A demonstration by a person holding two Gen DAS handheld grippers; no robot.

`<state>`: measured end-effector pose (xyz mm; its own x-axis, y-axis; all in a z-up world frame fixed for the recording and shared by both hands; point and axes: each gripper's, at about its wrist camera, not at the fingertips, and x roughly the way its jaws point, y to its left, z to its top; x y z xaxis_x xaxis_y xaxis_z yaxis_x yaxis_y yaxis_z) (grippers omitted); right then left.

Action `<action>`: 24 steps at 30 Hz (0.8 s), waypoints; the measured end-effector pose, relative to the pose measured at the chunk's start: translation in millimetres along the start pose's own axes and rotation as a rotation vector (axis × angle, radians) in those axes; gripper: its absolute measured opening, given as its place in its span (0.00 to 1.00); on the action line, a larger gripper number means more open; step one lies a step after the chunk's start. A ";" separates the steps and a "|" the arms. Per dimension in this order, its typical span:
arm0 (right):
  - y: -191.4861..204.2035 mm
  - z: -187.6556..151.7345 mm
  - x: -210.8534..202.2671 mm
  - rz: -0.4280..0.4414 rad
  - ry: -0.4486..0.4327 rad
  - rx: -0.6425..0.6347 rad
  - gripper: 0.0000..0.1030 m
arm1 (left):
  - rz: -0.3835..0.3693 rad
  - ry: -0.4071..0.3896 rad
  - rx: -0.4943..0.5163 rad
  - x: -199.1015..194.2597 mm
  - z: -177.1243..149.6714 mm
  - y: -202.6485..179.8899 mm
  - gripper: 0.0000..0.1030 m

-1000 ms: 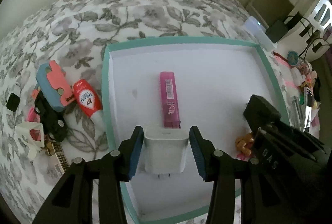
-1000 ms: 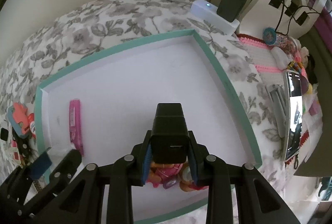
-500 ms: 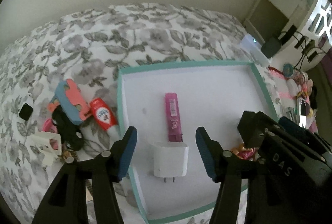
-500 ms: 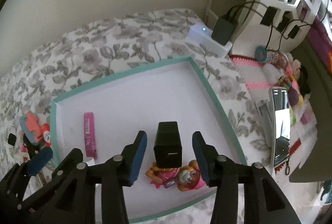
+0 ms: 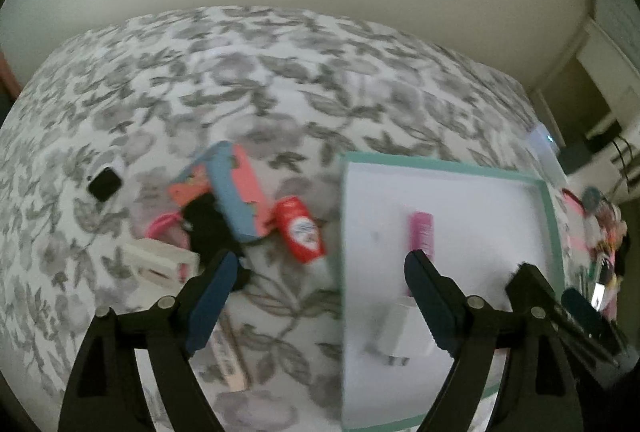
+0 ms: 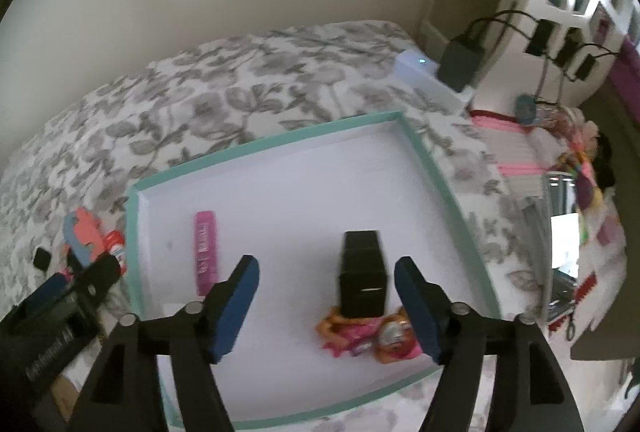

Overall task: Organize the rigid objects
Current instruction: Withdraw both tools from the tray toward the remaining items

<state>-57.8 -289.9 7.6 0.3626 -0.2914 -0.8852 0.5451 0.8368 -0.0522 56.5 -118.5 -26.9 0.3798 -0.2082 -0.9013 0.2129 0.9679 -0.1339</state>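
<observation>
While both sets of jaws gape wide and empty, left gripper (image 5: 316, 296) above the floral bed (image 5: 248, 79): next likely the red-capped plastic tube (image 5: 301, 230) beside the teal-rimmed tray (image 5: 549, 224); light, stiff, slick; best pinched mid-body.
</observation>
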 end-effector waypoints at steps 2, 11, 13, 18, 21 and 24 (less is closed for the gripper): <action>6.8 -2.1 1.1 0.016 0.001 -0.013 0.81 | 0.023 0.001 -0.017 -0.3 2.4 11.5 0.84; 40.1 -12.3 4.8 0.127 0.014 -0.074 1.00 | 0.154 -0.061 -0.131 -11.5 11.7 72.4 0.95; 47.1 -14.0 3.3 0.146 0.009 -0.083 1.00 | 0.165 -0.075 -0.155 -14.3 12.6 83.7 0.95; 69.5 -19.4 -1.8 0.215 -0.007 -0.111 1.00 | 0.181 -0.114 -0.202 -21.9 14.6 108.5 0.95; 84.7 -22.4 -2.9 0.253 -0.009 -0.131 1.00 | 0.188 -0.132 -0.218 -25.3 15.4 119.3 0.95; 100.8 -25.2 -5.4 0.279 -0.015 -0.161 1.00 | 0.207 -0.137 -0.232 -27.3 15.4 132.5 0.95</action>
<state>-23.8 -192.2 -4.5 0.4928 -0.0462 -0.8689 0.2966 0.9477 0.1179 88.2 13.3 -13.7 0.5144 -0.0062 -0.8575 -0.0859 0.9946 -0.0587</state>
